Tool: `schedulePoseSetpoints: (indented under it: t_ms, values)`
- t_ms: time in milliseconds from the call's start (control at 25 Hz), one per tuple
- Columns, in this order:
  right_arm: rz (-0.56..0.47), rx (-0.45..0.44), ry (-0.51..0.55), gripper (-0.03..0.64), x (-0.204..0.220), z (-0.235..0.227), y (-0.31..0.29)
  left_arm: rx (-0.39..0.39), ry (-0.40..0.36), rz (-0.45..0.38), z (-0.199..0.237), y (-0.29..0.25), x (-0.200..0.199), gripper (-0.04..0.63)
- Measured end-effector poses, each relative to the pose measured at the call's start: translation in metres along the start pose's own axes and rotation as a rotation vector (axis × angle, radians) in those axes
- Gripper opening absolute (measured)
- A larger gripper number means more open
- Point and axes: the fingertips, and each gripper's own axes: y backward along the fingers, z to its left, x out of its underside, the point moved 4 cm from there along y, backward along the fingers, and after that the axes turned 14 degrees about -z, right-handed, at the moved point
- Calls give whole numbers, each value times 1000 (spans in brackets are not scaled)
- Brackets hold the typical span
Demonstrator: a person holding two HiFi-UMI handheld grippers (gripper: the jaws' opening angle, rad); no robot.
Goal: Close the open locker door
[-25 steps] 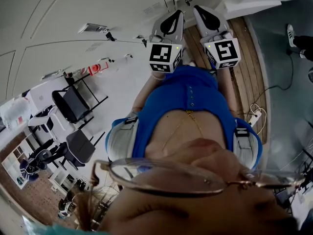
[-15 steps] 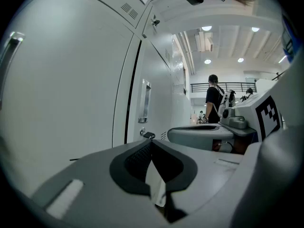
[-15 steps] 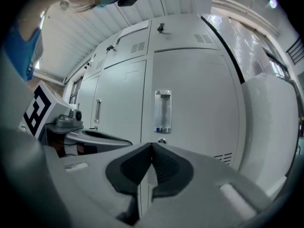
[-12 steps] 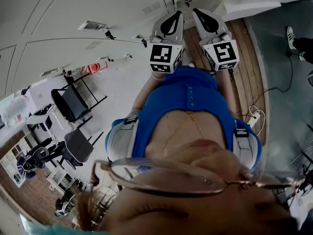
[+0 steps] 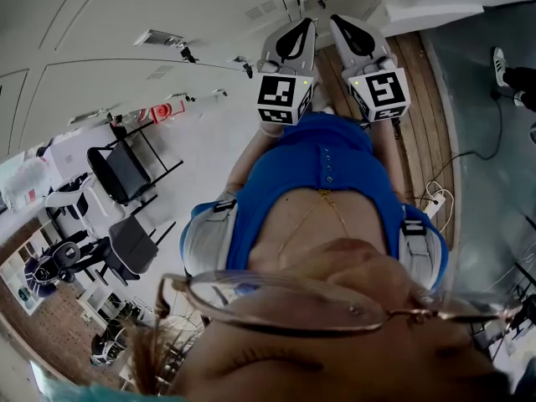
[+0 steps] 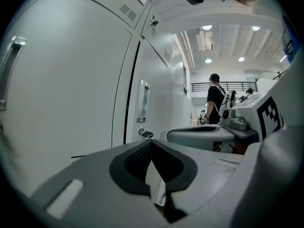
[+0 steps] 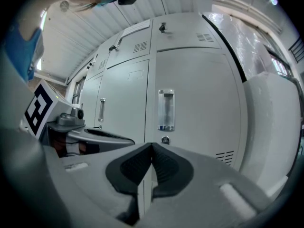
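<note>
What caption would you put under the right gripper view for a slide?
Shut, empty right gripper faces a closed grey locker door with handle and lock.

Two grippers facing the lockers [image 5: 100, 15].
Left gripper [image 5: 295, 33] lies beside right gripper [image 5: 352, 28], lockers ahead; chairs [image 5: 124, 174] stand left, a power strip [image 5: 437, 198] right.

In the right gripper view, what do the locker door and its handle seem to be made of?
Locker door: probably painted sheet metal; smooth, pale grey, matte, with punched vent slots. Handle: likely polished or chromed metal, as it shines and reflects; clear plastic is not excluded.
</note>
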Motion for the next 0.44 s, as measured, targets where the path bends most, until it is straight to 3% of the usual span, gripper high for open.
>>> schedulePoseSetpoints:
  t_ms: [440]
  values:
    - [7,-14,3,3,-2,4,8,4,-5,-4,-10,5,-3,-5]
